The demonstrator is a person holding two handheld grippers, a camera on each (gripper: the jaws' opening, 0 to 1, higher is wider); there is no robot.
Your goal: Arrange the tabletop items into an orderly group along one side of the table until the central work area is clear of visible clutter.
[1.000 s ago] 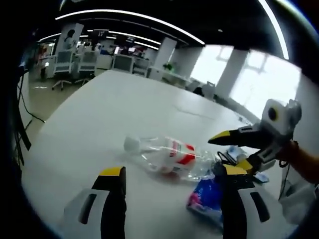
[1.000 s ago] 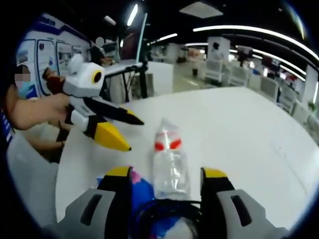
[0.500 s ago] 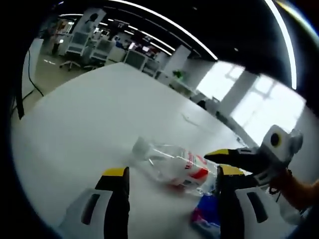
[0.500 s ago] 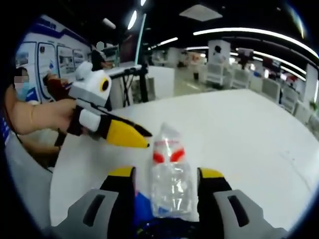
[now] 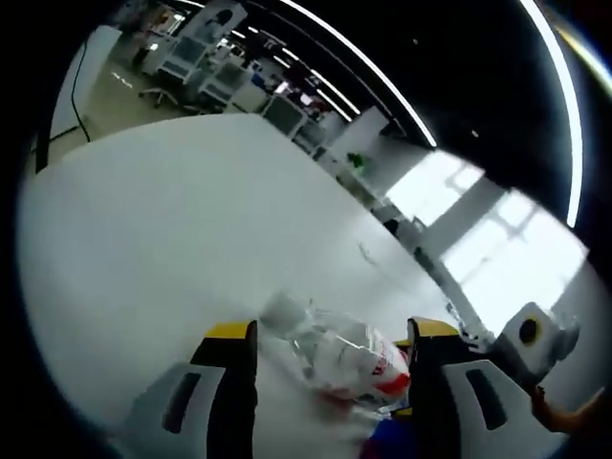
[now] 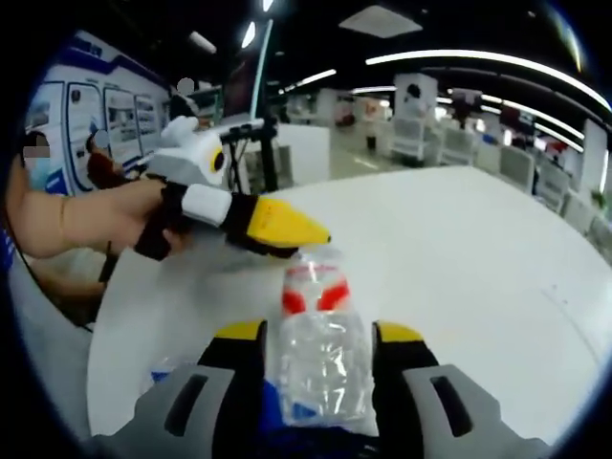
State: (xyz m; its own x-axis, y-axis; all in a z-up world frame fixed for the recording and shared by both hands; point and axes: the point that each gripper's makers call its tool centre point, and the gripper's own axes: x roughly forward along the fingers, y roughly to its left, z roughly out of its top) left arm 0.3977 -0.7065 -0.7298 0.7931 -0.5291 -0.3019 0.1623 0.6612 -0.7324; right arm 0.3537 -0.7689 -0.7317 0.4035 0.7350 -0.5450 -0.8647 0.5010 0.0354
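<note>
**Both grippers converge on a bottle**

Left gripper, jaws apart, reaches over a white table with a clear plastic bottle lying on its side between the yellow tips, white cap toward the left jaw. Right gripper, jaws also apart, frames the same red-labelled bottle from its base end; whether the jaws touch it cannot be told. Just beyond the bottle's neck, the left gripper enters held by a hand, tips over the cap. A blue packet lies beside the bottle, near the table's edge.
</note>
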